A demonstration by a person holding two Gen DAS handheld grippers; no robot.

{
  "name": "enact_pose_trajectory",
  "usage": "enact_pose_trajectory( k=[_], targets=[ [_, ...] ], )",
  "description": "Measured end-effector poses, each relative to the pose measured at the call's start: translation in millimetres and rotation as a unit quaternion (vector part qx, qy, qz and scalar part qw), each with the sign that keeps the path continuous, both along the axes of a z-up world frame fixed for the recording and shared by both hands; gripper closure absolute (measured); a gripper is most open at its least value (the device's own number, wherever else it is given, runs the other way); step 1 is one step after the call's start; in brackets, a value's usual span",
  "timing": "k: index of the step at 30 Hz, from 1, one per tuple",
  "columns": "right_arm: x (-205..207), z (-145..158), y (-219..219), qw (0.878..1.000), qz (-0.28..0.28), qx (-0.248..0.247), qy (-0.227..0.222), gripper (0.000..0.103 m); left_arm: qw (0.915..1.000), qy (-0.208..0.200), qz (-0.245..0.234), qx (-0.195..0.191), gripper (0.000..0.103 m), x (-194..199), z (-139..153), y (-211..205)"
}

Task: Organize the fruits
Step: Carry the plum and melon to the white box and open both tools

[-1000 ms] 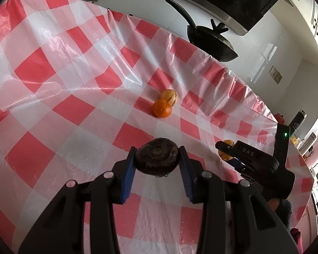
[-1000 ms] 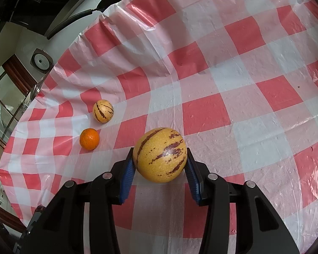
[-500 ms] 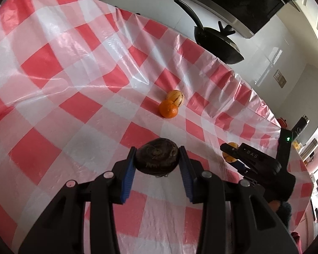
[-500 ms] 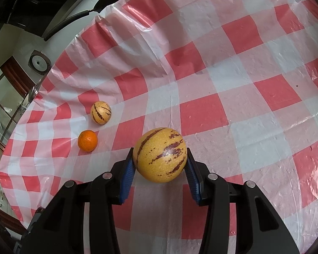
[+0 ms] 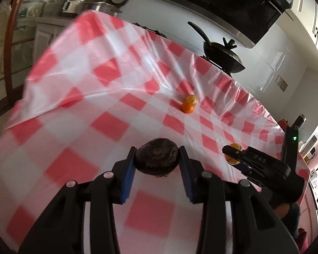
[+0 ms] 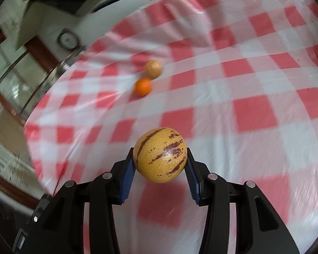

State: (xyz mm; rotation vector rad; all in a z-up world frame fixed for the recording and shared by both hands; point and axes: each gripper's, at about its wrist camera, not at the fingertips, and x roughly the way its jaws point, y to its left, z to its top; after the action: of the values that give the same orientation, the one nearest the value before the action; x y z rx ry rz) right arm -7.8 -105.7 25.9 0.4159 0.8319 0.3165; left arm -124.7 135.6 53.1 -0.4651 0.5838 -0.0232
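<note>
Now each tool clamps fruit: left tool (image 5: 157, 160) a dark fruit (image 5: 156, 157), right tool (image 6: 160, 165) a striped melon (image 6: 160, 155).

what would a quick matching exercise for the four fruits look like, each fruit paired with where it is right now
Things:
1. dark brown fruit
2. big striped yellow fruit
3. orange
4. small striped yellow fruit

Places:
A. lying on the checked tablecloth, nearer the cameras of the two loose fruits
B. clamped in the left gripper
C. lying on the tablecloth just behind the orange
D. clamped in the right gripper

Pairs: 1-B, 2-D, 3-A, 4-C
</note>
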Motion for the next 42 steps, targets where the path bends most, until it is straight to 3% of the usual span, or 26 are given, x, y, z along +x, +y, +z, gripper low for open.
enact_pose_trajectory(
  k=[12,21,30,36,40,42],
  targets=[
    [-97,20,95,0.988,0.122,-0.080,-0.049,0.058,0.9993,0.008,0.029,0.020,0.063,-97,-13,56],
    [-155,20,164,0.963,0.226,-0.123,-0.078,0.058,0.9975,0.021,0.065,0.020,0.063,-145,-26,94],
    [-212,1,225,0.922,0.337,-0.165,-0.097,0.058,0.9906,0.053,0.125,-0.009,0.063,-186,-59,140],
    [-253,-14,255,0.881,0.403,-0.207,-0.137,0.058,0.9835,0.082,0.159,-0.026,0.063,-208,-86,163],
    [-267,-21,266,0.865,0.439,-0.203,-0.135,0.058,0.9803,0.097,0.169,-0.032,0.063,-216,-99,171],
    [-278,-26,273,0.851,0.458,-0.214,-0.142,0.058,0.9790,0.102,0.173,-0.033,0.063,-218,-103,173]
  ],
)
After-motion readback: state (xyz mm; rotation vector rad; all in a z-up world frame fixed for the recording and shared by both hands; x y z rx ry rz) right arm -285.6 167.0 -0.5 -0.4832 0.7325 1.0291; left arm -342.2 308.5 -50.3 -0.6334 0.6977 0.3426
